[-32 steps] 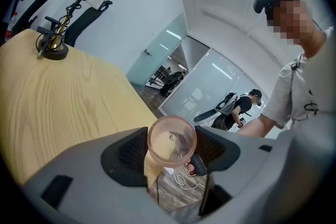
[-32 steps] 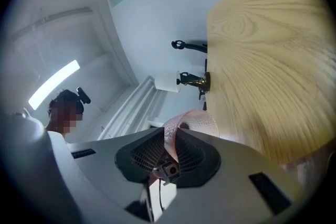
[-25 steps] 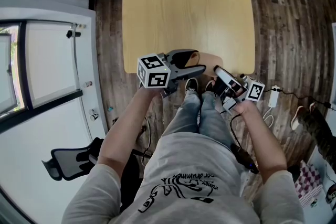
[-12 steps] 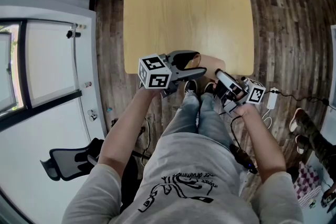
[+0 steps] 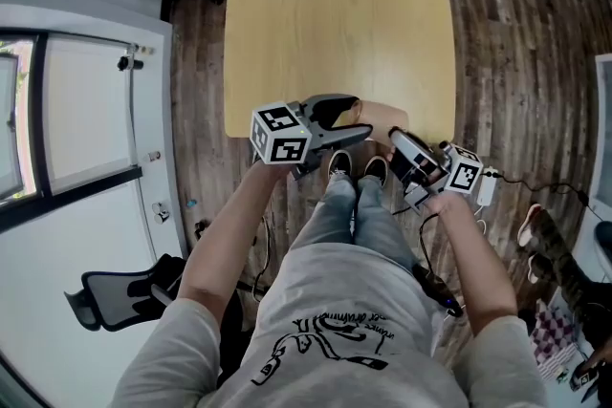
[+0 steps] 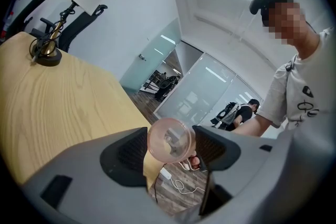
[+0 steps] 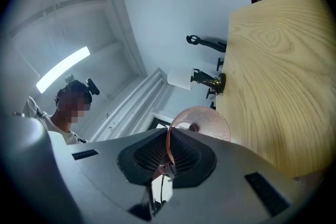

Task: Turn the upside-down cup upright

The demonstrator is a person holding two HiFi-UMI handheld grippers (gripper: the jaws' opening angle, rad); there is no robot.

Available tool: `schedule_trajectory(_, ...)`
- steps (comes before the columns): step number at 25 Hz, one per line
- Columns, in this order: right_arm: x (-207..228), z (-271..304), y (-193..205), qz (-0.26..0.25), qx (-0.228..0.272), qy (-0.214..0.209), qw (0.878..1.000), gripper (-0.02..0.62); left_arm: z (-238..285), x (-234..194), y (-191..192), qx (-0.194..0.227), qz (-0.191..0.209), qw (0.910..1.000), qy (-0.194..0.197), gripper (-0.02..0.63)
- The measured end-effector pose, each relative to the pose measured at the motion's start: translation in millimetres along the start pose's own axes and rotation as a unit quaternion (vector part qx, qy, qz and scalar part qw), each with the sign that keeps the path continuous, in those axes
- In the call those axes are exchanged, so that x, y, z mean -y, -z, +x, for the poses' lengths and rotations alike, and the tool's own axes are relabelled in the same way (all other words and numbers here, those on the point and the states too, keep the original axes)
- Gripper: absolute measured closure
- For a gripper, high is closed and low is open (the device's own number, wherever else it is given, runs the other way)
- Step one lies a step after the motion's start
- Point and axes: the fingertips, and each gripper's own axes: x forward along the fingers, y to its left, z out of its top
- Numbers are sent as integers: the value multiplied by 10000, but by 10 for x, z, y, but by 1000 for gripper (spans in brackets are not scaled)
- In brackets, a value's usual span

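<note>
cup (image 5: 384, 118) lifted, held at table's (image 5: 335, 33) near edge, seemingly sideways, not yet upright | left gripper (image 5: 361, 117) jaws clamp its body | right gripper (image 5: 394, 137) jaws, just closing, pinch its wall | left: finish turn, set down

**Head view.** Sat on your head and looked forward and steeply down. From well above, it took in your torso, both forearms, the floor and the whole table (image 5: 335, 24).

**Left gripper view.** Rode just behind its own jaws and looked along them. It was close on the cup (image 6: 169, 140), and looked across the tabletop to the lamp (image 6: 47, 52) at the far corner. You stood at its right edge.

**Right gripper view.** Rode just behind its own jaws, tilted upward and rolled, so the table stood at its right. It was close on the same cup, with you at its left.

**Shared.** All three views held the cup, table and lamp.
</note>
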Motion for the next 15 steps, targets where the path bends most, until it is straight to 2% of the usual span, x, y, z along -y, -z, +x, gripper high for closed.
schedule_trajectory(15,-39,144,-122,-643,-591,615,9943,565,-71,-81,-26,119,157,9990,-404,321)
